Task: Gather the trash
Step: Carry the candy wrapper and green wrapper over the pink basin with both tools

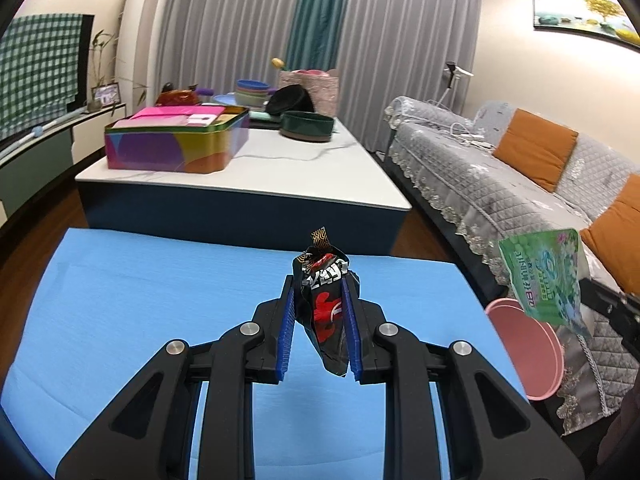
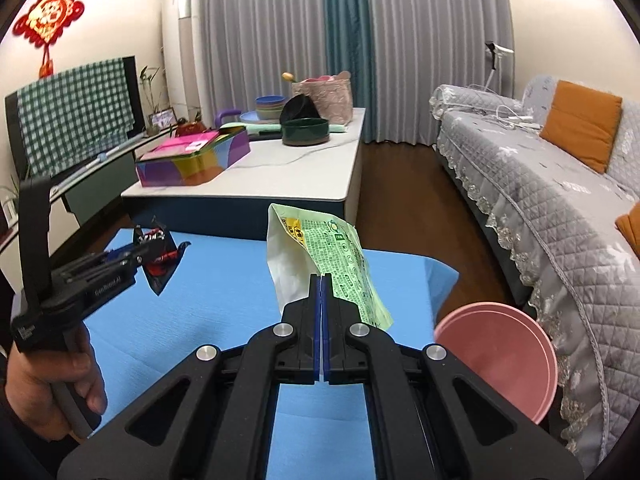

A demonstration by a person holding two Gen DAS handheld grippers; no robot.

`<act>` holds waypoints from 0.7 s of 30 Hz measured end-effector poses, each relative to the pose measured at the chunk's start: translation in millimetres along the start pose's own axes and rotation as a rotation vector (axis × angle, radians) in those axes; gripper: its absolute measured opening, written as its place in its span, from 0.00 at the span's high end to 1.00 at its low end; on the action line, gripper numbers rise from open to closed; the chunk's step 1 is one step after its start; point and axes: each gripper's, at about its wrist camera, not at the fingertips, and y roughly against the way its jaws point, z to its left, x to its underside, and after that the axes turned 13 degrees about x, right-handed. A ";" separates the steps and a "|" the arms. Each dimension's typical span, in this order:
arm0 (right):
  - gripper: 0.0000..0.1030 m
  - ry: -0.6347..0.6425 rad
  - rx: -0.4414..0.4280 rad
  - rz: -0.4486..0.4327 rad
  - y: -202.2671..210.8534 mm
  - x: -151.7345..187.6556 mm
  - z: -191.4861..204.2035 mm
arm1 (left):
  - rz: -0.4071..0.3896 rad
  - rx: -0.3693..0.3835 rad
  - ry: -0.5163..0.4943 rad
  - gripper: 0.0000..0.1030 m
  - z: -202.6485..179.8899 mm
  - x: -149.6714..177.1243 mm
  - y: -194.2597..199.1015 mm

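Right now the left gripper pinches a crumpled black and red snack wrapper between its blue pads, and the wrapper sticks up past the fingertips and hangs down below them. The right gripper has its pads pressed together on a flat pale green packet, which leans up and to the left above the fingers. Both are held in the air over a bare blue mat that covers the near surface. From the right wrist view the left gripper shows at the left edge, with a hand wrapped around its grey handle.

Just off the right edge of the mat stands a pink bin, its open mouth tilted toward the cameras, set against the lace skirt of a long grey quilted sofa with orange cushions.

Beyond the mat is a low table with a white marbled top and dark blue sides. On it sit a colourful tin box with pink paper inside, a dark green round tin, stacked bowls and a pink basket. Grey curtains with a teal strip close the far wall. At the left, a green checked cloth drapes over a television, and a red knot ornament hangs on the wall above it.
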 end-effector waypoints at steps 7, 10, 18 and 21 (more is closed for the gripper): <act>0.99 0.039 0.043 -0.051 21.9 -12.2 -33.7 | -0.002 0.035 -0.029 0.78 -21.9 3.9 2.6; 0.99 0.034 0.077 -0.075 26.9 -18.5 -55.7 | 0.000 0.046 -0.044 0.78 -29.1 5.6 1.0; 0.99 -0.026 0.153 -0.065 9.7 -5.9 -98.5 | 0.024 0.068 -0.070 0.78 -46.8 12.2 -12.5; 0.99 -0.045 0.163 -0.044 1.2 1.7 -111.3 | 0.038 0.079 -0.081 0.78 -55.6 16.4 -20.0</act>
